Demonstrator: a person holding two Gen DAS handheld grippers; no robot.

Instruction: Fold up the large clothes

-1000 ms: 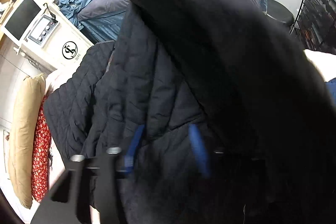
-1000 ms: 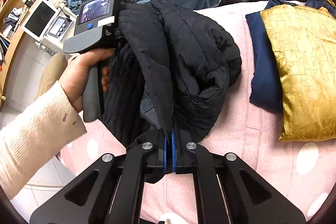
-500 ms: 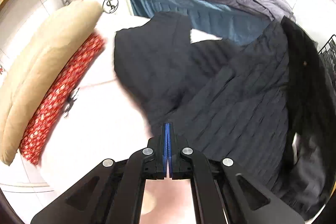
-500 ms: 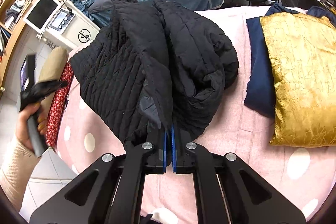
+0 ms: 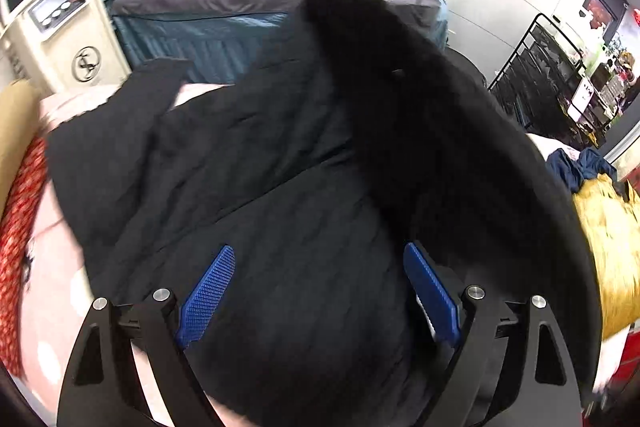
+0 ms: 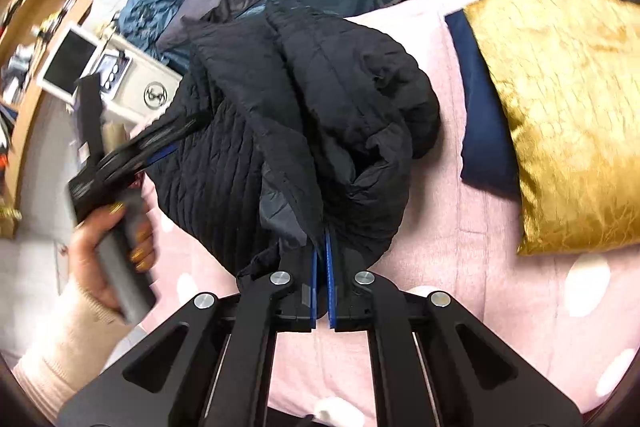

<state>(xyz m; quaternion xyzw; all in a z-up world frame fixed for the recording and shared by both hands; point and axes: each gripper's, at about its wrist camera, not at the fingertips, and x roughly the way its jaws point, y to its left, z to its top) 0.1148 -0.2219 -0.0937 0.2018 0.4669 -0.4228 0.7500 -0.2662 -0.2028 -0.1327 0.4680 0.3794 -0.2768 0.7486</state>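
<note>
Black quilted jacket – bunched, creased – on pink bedspread.

A black quilted puffer jacket lies on the pale pink bedspread with white polka dots; beside the jacket, a shiny gold crinkle-textured cushion overlaps navy blue cloth.

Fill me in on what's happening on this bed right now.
A person is folding a black quilted jacket on the pink bedspread. The right gripper is shut on a bunched edge of the jacket, holding it up. The left gripper is open, its blue pads spread over the jacket's quilted panel, gripping nothing. A gold pillow lies alongside.
</note>
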